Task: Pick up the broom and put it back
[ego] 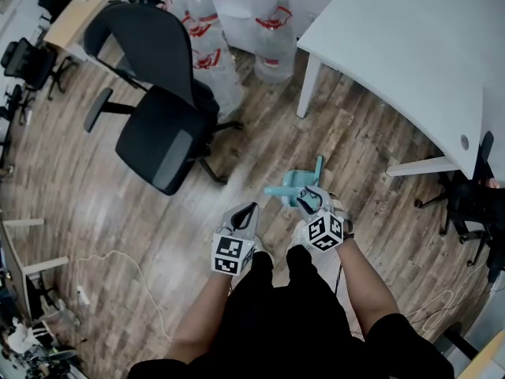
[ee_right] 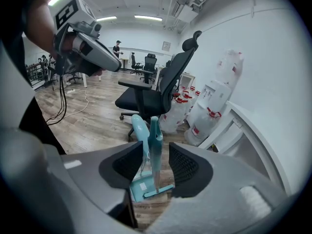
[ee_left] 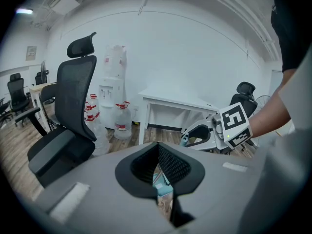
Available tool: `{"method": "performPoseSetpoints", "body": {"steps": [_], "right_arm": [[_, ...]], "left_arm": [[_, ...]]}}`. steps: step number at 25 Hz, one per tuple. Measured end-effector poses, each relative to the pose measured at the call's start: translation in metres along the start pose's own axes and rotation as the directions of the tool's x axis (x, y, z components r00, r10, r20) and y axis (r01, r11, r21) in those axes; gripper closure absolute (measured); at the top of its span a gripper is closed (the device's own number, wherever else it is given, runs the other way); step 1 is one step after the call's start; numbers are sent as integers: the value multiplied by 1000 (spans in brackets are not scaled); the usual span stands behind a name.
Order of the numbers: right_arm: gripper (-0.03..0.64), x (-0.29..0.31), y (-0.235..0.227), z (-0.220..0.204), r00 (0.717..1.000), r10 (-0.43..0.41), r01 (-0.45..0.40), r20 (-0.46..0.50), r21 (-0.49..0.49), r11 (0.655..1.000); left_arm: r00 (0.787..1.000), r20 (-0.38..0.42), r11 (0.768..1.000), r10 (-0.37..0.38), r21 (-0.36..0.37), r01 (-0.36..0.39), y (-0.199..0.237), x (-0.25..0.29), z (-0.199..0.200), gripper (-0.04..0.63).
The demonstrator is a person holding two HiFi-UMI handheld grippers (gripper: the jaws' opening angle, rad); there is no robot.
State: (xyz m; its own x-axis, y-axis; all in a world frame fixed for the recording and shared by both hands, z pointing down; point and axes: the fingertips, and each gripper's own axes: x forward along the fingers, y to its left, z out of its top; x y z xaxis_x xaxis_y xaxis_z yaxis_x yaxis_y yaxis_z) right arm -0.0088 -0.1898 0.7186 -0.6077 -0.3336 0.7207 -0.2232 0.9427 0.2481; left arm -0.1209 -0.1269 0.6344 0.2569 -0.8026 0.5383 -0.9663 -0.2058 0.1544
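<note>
Two grippers, one per hand, low in the head view. Right gripper (ego: 310, 202) spread wide, pads clear on both sides of the single teal broom (ee_right: 155, 145), handle upright in the gap, nothing gripped. Left gripper (ego: 249, 212) pinched shut on nothing, parked just beside the right one. Broom standing on the wood floor (ego: 260, 125) directly ahead of the right gripper, head down at the lip of one matching dustpan (ee_right: 138, 188); clipped to it or merely leaning, impossible to say. On the right, the curved edge of one white table (ego: 410, 46), with one slanted table leg (ego: 308, 85) farther ahead and one white foot bar (ego: 418, 166) near the broom. On the left, one black office chair (ego: 162, 125), wheeled base near the broom. Bare boards between that base and the table leg: the widest open lane, straight ahead. Beyond it, at least four water jugs (ego: 272, 34) clustered together and one water dispenser (ee_left: 113, 82). One white cable (ego: 118, 263) looped on the floor to the left. Other black chairs (ego: 20, 58) at the margins: top, far left, and under the table at right.
</note>
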Motion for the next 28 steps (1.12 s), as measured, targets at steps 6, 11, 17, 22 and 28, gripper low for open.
{"method": "performPoseSetpoints", "body": {"steps": [6, 11, 17, 22, 28], "right_arm": [[443, -20, 2, 4, 999, -25, 25, 25, 3, 1000], [443, -53, -9, 20, 995, -68, 65, 68, 45, 997], [463, -97, -24, 45, 982, -133, 110, 133, 163, 980], [553, -137, -50, 75, 938, -255, 188, 234, 274, 943], [614, -182, -78, 122, 858, -373, 253, 354, 342, 905]], "left_arm": [[1000, 15, 1000, -5, 11, 5, 2, -1, 8, 579], [999, 38, 999, -18, 32, 17, -1, -1, 21, 579], [994, 99, 997, -43, 64, 37, -10, -2, 45, 578], [979, 189, 993, -77, 99, 59, -18, -3, 86, 578], [960, 260, 988, -100, 139, 65, -18, -10, 129, 578]]}}
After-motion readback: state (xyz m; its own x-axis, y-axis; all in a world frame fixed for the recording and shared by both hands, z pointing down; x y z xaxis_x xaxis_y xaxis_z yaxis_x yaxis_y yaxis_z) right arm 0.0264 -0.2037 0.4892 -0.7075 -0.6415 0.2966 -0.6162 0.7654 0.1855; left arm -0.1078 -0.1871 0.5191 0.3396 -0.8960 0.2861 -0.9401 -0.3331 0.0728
